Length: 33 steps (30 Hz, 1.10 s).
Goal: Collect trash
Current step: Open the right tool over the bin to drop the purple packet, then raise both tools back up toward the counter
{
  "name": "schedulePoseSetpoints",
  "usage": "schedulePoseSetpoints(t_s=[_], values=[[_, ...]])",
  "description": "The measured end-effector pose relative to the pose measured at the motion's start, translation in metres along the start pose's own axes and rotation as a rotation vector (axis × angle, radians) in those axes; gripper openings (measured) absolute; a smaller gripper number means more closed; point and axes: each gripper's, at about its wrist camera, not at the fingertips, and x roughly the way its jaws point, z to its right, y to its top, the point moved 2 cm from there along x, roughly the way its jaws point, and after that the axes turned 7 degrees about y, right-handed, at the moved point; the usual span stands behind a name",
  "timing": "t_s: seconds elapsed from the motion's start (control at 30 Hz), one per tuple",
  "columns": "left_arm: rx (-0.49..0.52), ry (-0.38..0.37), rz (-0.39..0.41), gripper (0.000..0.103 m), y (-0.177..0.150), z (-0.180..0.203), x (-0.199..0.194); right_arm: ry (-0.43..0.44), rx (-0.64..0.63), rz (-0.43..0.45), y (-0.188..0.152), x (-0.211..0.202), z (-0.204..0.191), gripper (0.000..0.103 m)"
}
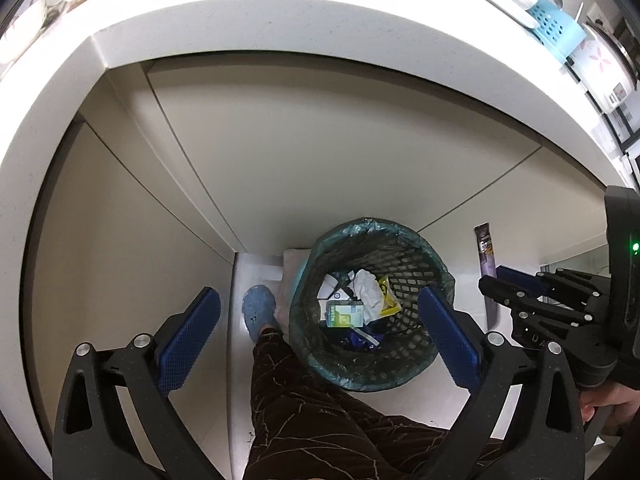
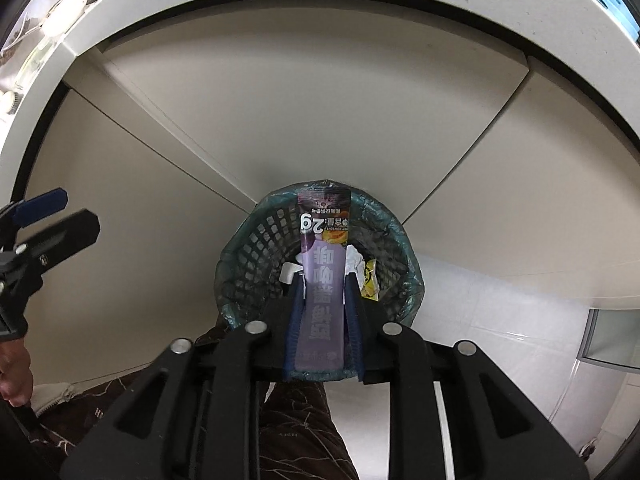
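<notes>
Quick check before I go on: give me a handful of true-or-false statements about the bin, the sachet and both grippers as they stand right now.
1. The left gripper holds a tissue. False: its jaws stand wide open with nothing between them.
2. The purple sachet is between the right gripper fingers. True.
3. The mesh bin is empty. False: crumpled paper, a small carton and a yellow wrapper lie inside.
4. The bin has a green liner bag. True.
5. The sachet already lies at the bottom of the bin. False: it is above the bin, between the right gripper's fingers.
</notes>
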Motion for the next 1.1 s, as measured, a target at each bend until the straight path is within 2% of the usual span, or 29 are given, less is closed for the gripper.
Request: schedulePoseSetpoints(t_s=[0.07, 0.13, 0.23, 0.43, 0.63, 0.8, 0.93, 1.1], values=[[0.001, 0.0, -0.002, 0.097, 0.0, 0.0, 0.001, -0.004, 0.003, 0.004, 0.001, 0.0, -0.001, 0.034], [0.0, -0.002, -0.006, 0.097, 0.0, 0.0, 0.004, -0.005, 0.007, 0.007, 0.001, -0.001, -0.001, 0.049], [0.007, -0.003, -0.009, 0.097, 0.0, 0.001, 0.006, -0.012, 0.01, 0.022, 0.001, -0.004, 0.0, 0.063], [0.012, -0.003, -0.019, 0.097, 0.002, 0.002, 0.006, -0.018, 0.049, 0.06, 0.004, -0.019, 0.005, 0.079], [0.034, 0.035, -0.003, 0.097, 0.012, 0.007, -0.005, -0.038, 0.096, 0.132, 0.015, -0.059, 0.011, 0.094], [0.036, 0.023, 0.008, 0.097, 0.026, 0.011, -0.02, -0.041, 0.147, 0.171, 0.031, -0.092, 0.018, 0.095], [0.057, 0.043, 0.026, 0.097, 0.038, 0.013, -0.038, -0.073, 0.139, 0.212, 0.043, -0.122, 0.016, 0.095], [0.056, 0.018, 0.045, 0.097, 0.056, 0.016, -0.06, -0.108, 0.142, 0.251, 0.054, -0.155, 0.012, 0.095]])
